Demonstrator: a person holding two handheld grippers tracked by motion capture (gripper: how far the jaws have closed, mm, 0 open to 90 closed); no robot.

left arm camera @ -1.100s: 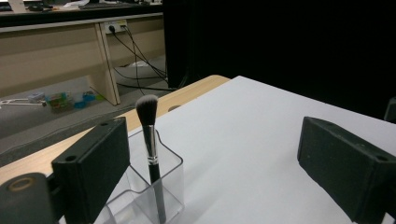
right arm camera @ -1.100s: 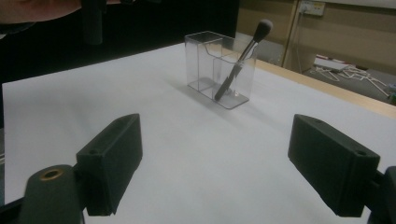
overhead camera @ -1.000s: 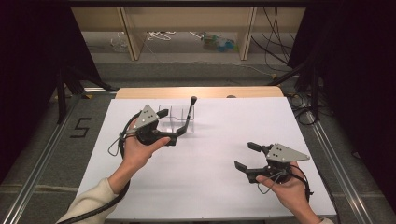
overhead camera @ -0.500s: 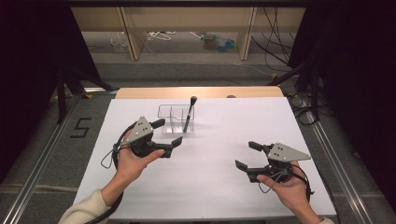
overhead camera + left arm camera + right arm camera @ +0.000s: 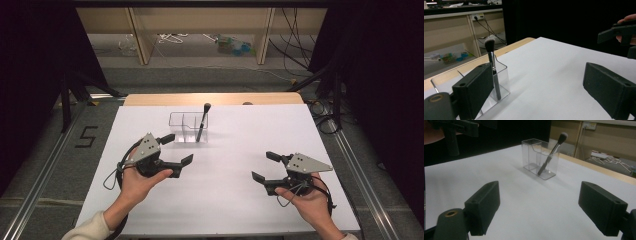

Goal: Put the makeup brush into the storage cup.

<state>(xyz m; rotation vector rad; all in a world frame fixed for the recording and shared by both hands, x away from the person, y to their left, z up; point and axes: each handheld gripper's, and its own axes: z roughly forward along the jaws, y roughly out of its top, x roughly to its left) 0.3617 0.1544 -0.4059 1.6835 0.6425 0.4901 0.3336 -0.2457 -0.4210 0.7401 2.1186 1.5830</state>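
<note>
In the high view the left claw (image 5: 176,149) sits just to the near left of the clear holder (image 5: 188,128), held low over the white tabletop (image 5: 235,200), jaws spread wide and gripping nothing. The holder stands toward the far middle of the tabletop, and this view shows its inner dividers from above, with the brush (image 5: 202,122) standing in its right-hand compartment, head up and leaning slightly right. The left claw's own view adds what the overhead cannot: the brush (image 5: 492,65) has a pale-tipped bristle head, and its handle goes down inside the holder (image 5: 501,80) to the floor of the end compartment; one black jaw partly covers the holder here, though whether it touches it cannot be told. The same view catches the other claw far off at the upper right edge. Well to the near right of the holder, the right claw (image 5: 265,167) is held by a hand (image 5: 307,202) above the tabletop, also released with its jaws apart and empty. Its view looks across bare tabletop at the holder (image 5: 540,158) from the opposite side, showing the stepped wall and the brush (image 5: 551,152) tilted clearly, head toward the right, a lean the overhead flattens.
</note>
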